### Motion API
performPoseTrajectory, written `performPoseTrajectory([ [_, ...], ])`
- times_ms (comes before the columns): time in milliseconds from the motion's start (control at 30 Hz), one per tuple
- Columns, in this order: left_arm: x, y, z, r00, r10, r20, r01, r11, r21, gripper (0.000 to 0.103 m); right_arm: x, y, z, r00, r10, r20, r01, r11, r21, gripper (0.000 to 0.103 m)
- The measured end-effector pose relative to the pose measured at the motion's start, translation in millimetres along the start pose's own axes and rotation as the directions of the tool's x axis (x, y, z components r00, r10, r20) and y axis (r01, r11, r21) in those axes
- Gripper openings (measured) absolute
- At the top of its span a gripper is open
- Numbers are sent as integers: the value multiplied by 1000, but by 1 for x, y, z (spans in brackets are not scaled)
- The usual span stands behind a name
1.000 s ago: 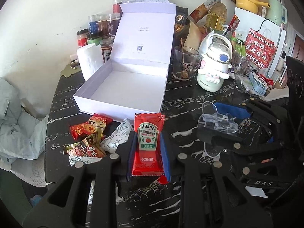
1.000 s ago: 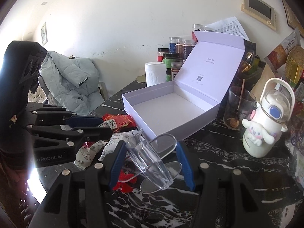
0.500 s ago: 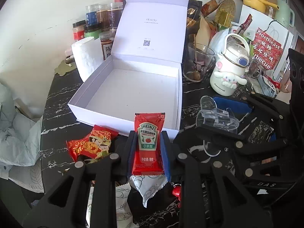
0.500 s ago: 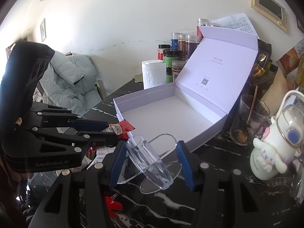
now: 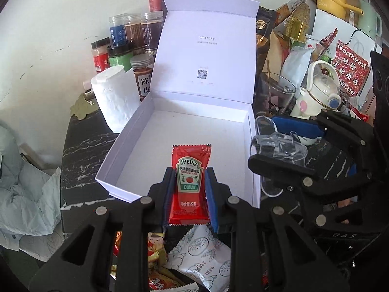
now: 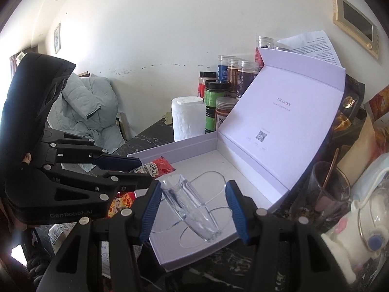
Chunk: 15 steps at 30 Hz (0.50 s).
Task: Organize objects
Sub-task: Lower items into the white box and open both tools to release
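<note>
Snack packets [image 5: 194,258] under left gripper [image 5: 190,182] only.

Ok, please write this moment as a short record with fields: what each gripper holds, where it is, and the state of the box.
left gripper: shut on Heinz ketchup packet, held upright above the near edge of the box
right gripper: holds a clear plastic clip stand over the box's near right corner
white box: lid open and leaning back, nothing lying inside
table: black marble; snack packets lie near the box's front wall
behind the box: paper roll, spice jars
</note>
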<state>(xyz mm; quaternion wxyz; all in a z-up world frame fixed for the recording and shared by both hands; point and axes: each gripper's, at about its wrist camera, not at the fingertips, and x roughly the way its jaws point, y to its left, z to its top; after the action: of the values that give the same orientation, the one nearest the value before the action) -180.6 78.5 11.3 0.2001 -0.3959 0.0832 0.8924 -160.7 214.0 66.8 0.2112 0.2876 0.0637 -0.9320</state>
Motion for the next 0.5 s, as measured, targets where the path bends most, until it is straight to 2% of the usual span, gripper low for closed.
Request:
performPoseTrajectory([
  [200, 12, 3, 25, 1000, -5, 19, 5, 999, 40, 23, 16, -20, 14, 1000, -9, 1, 9, 1000, 19, 55],
  [500, 41, 10, 54, 999, -35, 0, 35, 997, 74, 24, 40, -41, 34, 1000, -31, -1, 31, 999, -12, 55],
])
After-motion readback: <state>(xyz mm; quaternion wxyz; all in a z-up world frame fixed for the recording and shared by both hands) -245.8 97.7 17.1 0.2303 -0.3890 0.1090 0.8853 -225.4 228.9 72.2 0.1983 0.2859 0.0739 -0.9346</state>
